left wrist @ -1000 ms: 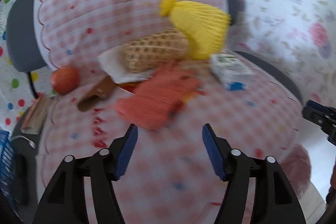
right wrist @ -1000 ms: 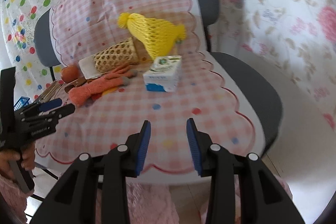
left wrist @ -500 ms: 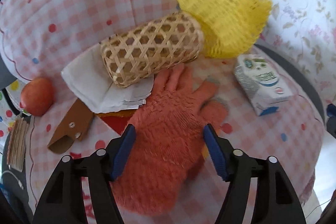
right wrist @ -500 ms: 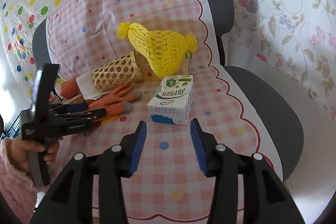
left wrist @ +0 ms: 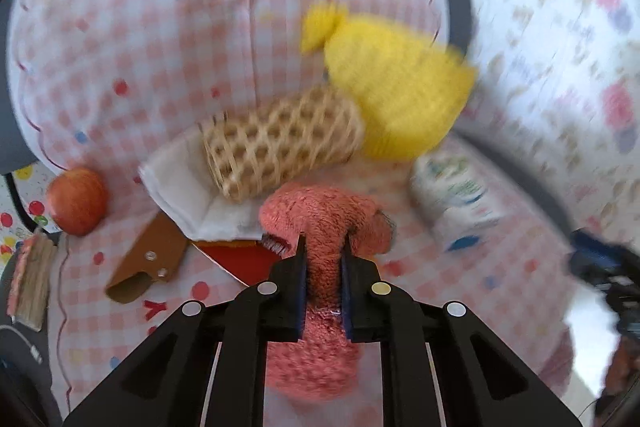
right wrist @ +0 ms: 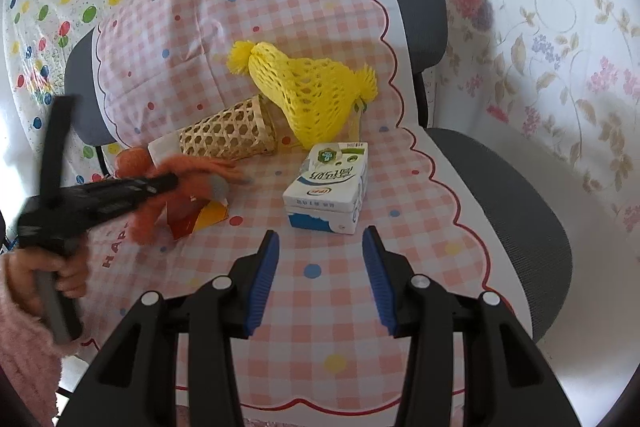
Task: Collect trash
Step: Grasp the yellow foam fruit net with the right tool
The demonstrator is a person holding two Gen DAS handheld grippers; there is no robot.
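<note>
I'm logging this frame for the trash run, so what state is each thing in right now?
Left hand-held gripper: shut on the orange glove.
Orange glove: pinched, bunched, partly lifted.
Right hand-held gripper: open, empty, just short of the milk carton.
Milk carton: lying on its side.
Woven basket: tipped on its side.
Yellow foam net: slumped against the chair back.
Apple: whole, resting at the seat edge.

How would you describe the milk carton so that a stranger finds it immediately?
Look at the grey office chair draped with a pink checked cloth. On its seat, in front of the yellow foam net, lies the milk carton. It is the only box-shaped thing there, white with blue and green print.
</note>
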